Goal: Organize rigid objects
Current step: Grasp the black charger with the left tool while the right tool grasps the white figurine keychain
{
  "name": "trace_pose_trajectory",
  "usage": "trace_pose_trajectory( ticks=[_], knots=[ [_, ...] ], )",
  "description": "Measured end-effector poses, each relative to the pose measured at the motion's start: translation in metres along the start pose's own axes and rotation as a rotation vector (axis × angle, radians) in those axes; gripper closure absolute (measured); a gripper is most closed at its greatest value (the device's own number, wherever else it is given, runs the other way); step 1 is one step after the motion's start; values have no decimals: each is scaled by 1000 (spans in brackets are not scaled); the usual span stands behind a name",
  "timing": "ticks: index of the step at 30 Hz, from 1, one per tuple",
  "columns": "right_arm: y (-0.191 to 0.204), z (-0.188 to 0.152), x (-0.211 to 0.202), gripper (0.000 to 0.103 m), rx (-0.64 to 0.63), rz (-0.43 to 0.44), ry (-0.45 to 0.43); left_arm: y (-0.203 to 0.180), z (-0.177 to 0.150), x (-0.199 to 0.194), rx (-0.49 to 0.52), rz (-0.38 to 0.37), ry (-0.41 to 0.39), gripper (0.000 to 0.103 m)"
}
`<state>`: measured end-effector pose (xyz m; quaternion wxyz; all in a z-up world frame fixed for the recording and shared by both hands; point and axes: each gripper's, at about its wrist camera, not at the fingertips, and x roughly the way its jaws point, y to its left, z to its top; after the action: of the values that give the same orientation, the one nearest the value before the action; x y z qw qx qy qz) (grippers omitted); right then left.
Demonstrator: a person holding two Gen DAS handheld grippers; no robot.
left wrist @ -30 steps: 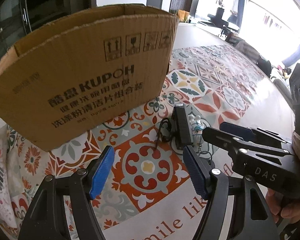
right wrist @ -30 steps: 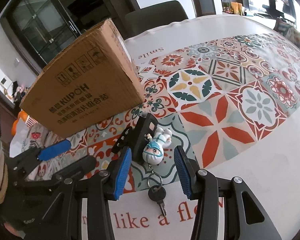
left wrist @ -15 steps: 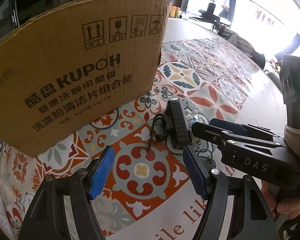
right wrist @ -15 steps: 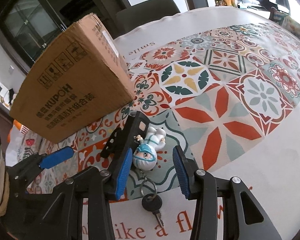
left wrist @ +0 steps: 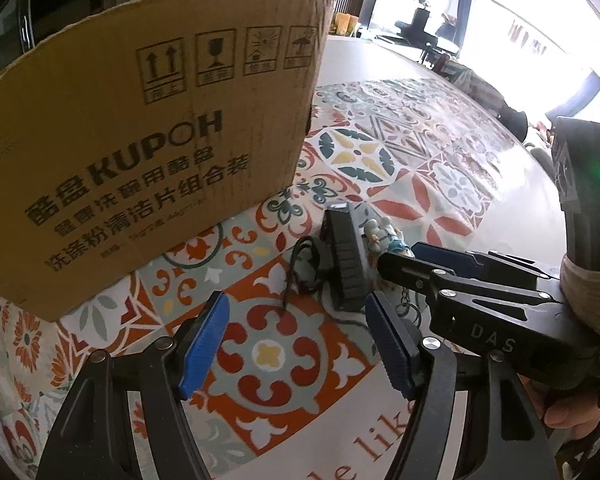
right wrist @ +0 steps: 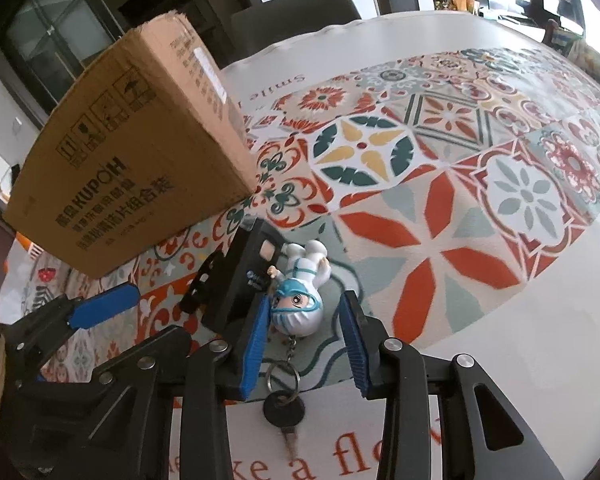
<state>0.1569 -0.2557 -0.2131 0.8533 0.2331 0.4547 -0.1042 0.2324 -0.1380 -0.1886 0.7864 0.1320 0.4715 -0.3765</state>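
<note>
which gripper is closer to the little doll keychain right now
Right. The right gripper straddles the doll, fingers either side; the left gripper hangs open short of it, beyond the black device.

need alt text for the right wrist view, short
The open right hand-held gripper straddles a small masked figurine keychain lying on a patterned tablecloth, its key nearest the camera. A black device lies beside it, a cardboard box behind.
</note>
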Motion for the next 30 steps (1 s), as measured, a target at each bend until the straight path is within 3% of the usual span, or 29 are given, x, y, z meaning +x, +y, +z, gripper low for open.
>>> trace_pose_trajectory(
  ticks=[6, 8, 15, 19, 22, 26, 30],
  knots=[
    [-10, 9, 5, 68, -17, 11, 8, -4, 8, 11, -35, -16, 8, 34],
    [-13, 12, 7, 74, -13, 16, 11, -5, 10, 16, -53, -34, 19, 34],
    [-22, 14, 4, 74, -12, -2, 3, -9, 15, 33, -88, -39, 45, 36],
    [-23, 14, 3, 74, -7, -2, 1, -10, 17, 39, -115, -27, 53, 43],
    [-24, 14, 3, 74, -6, 4, 3, -12, 18, 40, -122, -17, 48, 56],
    [-22, 14, 1, 74, -11, 16, 3, -12, 18, 40, -143, -36, 40, 65],
    [-21, 13, -2, 74, -17, 21, 1, -11, 15, 36, -163, -40, 27, 66]
  ],
)
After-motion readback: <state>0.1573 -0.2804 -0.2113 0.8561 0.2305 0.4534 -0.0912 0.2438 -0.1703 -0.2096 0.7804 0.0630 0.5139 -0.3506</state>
